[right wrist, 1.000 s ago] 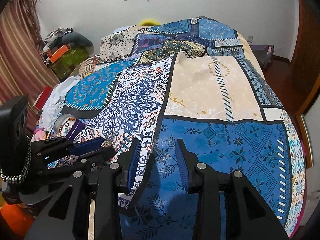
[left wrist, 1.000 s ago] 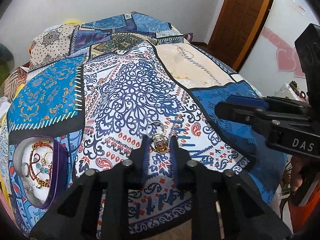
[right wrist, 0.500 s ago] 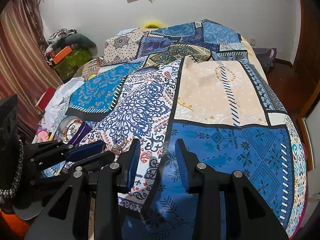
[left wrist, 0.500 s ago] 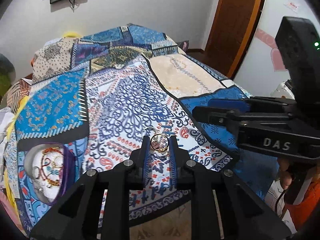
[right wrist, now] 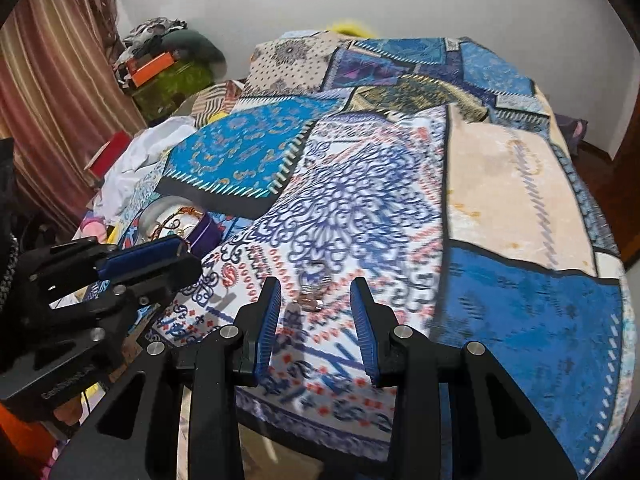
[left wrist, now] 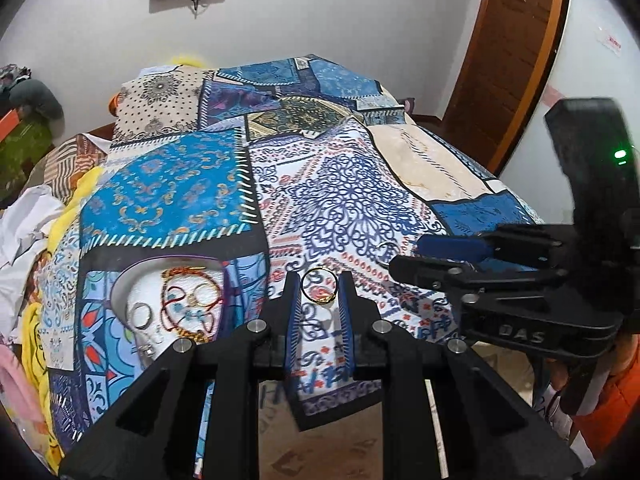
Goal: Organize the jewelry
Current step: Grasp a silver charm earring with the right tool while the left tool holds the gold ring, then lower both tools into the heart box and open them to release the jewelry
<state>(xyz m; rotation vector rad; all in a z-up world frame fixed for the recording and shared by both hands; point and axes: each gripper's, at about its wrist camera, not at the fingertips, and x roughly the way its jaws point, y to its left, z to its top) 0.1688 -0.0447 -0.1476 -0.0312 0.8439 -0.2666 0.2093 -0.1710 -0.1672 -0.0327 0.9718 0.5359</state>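
Observation:
My left gripper [left wrist: 319, 294] is shut on a gold ring [left wrist: 319, 289] and holds it above the patterned bedspread. To its left lies a purple jewelry box [left wrist: 168, 300] with a white lining, holding red cords, rings and beads. It also shows in the right wrist view [right wrist: 180, 224]. My right gripper [right wrist: 316, 300] is open just above a silver ring [right wrist: 314, 286] that lies on the bedspread between its fingers. In the left wrist view the right gripper [left wrist: 460, 264] reaches in from the right, partly covering that silver ring [left wrist: 386, 250].
The patchwork bedspread [right wrist: 500, 200] covers the whole bed and hangs over its near edge. Clothes and white cloth [right wrist: 136, 160] are piled at the left side. A wooden door [left wrist: 512, 48] stands at the right, a striped curtain [right wrist: 48, 80] at the left.
My left gripper has lifted the gold ring off the bedspread and swung left toward the purple box. My right gripper has moved left over the silver ring.

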